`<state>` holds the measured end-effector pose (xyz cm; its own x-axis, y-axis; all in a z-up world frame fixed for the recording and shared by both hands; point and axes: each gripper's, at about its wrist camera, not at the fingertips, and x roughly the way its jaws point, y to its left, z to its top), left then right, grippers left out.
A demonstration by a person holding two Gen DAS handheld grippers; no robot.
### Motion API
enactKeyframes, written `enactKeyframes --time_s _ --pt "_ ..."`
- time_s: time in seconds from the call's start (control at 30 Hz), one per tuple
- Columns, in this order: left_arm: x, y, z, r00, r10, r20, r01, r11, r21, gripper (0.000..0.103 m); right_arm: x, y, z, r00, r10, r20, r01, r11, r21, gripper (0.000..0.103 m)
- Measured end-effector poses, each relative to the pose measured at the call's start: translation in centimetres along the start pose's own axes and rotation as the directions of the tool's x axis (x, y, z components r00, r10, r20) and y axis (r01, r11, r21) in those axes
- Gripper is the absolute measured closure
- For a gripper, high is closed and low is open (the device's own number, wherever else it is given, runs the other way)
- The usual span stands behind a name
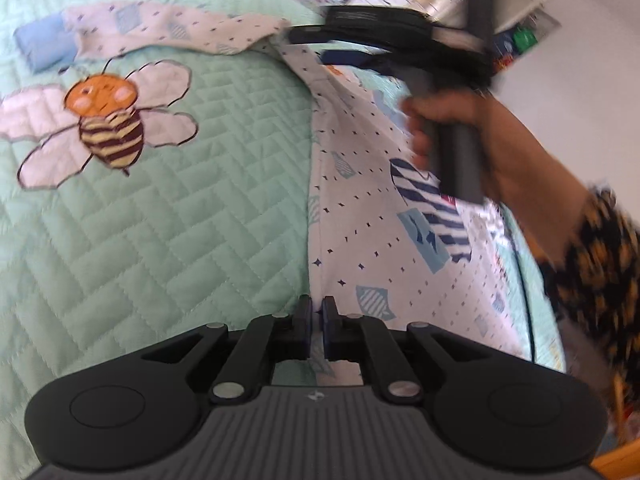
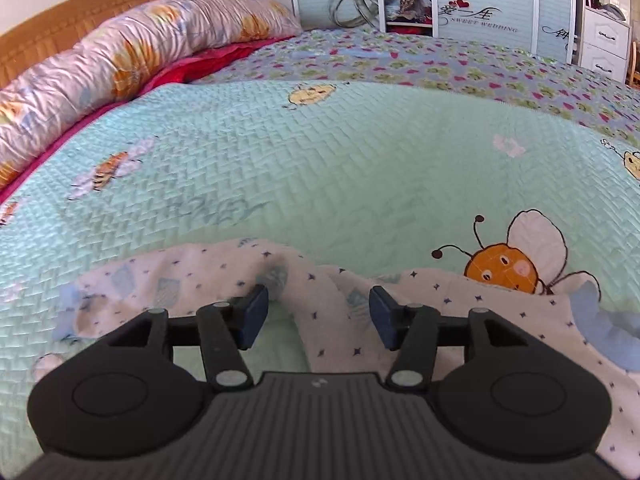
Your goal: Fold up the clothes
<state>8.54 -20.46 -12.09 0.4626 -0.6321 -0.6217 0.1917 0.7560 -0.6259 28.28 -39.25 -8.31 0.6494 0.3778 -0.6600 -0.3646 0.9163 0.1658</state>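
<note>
In the left wrist view, the right gripper [image 1: 404, 36] and the hand [image 1: 452, 136] holding it are blurring at upper right, hiding whether its jaws are parted. The patterned sleeve [image 1: 596, 272] is running off the right edge. The white star-print garment [image 2: 320, 320] is disappearing beneath the gripper body at the right wrist view's bottom.

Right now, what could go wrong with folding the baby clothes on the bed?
1. The left gripper is pinching only the edge of the white patterned garment, so the cloth might slip out if pulled.
2. The right gripper is open, with bunched cloth between its fingers; closing here could grab a wrinkle and fold it crooked.
3. The blue cuff lies curled up on the green quilt and could get folded inside messily.
</note>
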Motion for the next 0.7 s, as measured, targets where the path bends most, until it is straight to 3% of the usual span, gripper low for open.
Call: enactKeyframes --time_s 0.13,0.3,0.37,0.47,0.57,0.63,0.67,0.7 --pt "-1.2 -0.1 -0.6 1.000 0.019 0.021 -0.018 0.999 -0.031 0.092 -6.4 -0.6 -2.8 0.998 0.054 0.032 -0.056 0.997 0.045 0.043" --pt "-2.5 -3.1 -2.2 0.995 0.097 0.023 -0.098 0.991 0.089 0.064 -18.2 -3.0 -11.1 0.992 0.111 0.064 -0.117 0.988 0.102 0.043" --pt "-2.4 -3.8 -2.9 0.991 0.134 0.018 -0.135 0.985 0.107 0.064 -22.8 -4.8 -15.3 0.994 0.081 0.075 -0.093 0.979 0.179 0.043" --pt "-2.4 -3.4 -3.4 0.991 0.134 0.018 -0.134 0.990 0.031 0.058 -29.6 -8.0 -22.1 0.993 -0.071 0.098 0.033 0.940 0.340 0.043" --pt "-2.1 -3.9 -3.5 0.985 0.173 0.017 -0.174 0.984 0.037 0.059 -35.0 -10.9 -28.0 0.968 -0.228 0.108 0.142 0.846 0.514 0.043" --pt "-1.9 -4.5 -3.7 0.978 0.209 0.018 -0.210 0.976 0.064 0.063 -36.4 -12.0 -30.3 0.962 -0.259 0.082 0.174 0.822 0.543 0.043" --pt "-1.8 -4.8 -3.7 0.974 0.227 0.020 -0.228 0.971 0.078 0.076 -37.1 -12.6 -31.4 0.959 -0.274 0.069 0.191 0.808 0.557 0.043" --pt "-1.7 -5.2 -3.8 0.969 0.244 0.021 -0.245 0.965 0.091 0.096 -37.6 -13.1 -32.5 0.957 -0.284 0.057 0.202 0.797 0.569 0.043"
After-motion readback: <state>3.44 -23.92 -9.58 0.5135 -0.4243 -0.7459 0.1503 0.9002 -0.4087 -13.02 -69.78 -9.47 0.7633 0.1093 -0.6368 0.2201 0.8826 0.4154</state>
